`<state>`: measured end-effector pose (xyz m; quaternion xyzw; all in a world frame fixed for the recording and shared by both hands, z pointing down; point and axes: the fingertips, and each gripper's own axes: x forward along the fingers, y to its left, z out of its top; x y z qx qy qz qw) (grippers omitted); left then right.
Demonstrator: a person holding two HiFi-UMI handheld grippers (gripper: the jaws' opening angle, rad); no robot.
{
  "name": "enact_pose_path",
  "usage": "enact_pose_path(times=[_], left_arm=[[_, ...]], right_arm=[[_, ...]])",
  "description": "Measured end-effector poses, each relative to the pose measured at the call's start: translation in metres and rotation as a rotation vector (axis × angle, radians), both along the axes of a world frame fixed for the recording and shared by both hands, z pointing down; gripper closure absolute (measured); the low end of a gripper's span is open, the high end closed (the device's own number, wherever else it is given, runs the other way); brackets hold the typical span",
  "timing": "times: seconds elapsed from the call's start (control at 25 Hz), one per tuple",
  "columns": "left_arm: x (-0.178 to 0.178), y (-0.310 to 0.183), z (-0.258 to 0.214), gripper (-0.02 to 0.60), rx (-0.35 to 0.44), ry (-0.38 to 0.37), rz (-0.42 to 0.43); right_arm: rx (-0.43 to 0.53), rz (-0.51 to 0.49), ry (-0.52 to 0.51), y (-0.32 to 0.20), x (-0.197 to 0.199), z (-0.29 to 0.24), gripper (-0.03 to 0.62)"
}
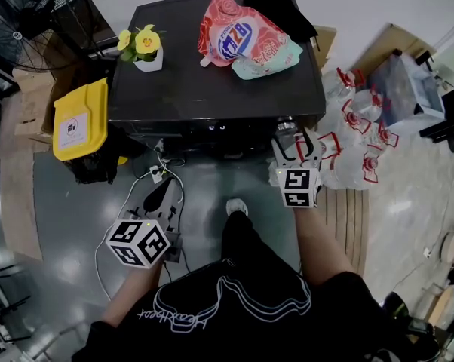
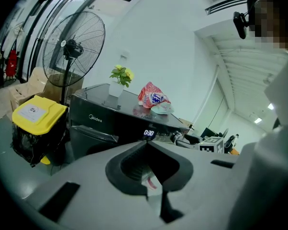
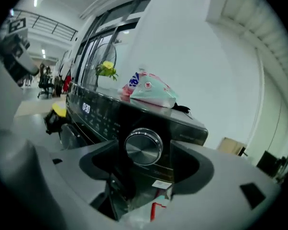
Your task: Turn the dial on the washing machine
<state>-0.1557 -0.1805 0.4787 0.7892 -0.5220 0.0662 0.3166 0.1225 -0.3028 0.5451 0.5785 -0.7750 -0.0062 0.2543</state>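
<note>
Chrome dial [image 3: 143,147], at the right end of the washer's [image 1: 212,89] front panel, sits untouched between the spread jaws of the right gripper [image 1: 295,145]. Left gripper [image 1: 167,191]: jaws pressed together, empty.

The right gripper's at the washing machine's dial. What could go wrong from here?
1. The right gripper stands open around the dial without pressing on it. If it closes off-centre on that smooth metal knob, it may slip and miss the setting.
2. A white cable trails close to the person's shoe. A step that way could snag it.
</note>
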Motion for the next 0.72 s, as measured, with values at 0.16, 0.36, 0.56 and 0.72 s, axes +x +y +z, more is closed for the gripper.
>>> enact_pose_path(times=[0.16,0.36,0.56,0.72], left_arm=[[-0.006,0.002,0.001,0.577,-0.005,-0.007,-0.014],[-0.015,0.006,0.008,0.577,-0.009,-0.023,-0.055],[-0.026,0.008,0.01,0.577,-0.022,-0.023,-0.095],[-0.031,0.009,0.011,0.577,-0.027,-0.02,-0.101]], right_arm=[[0.021,0.032,0.125,-0.002,-0.001,0.006,0.258],[0.023,0.067,0.173,-0.008,-0.005,0.012,0.275],[0.018,0.097,0.204,-0.012,-0.003,0.013,0.304],[0.028,0.094,0.227,-0.014,-0.004,0.013,0.31]])
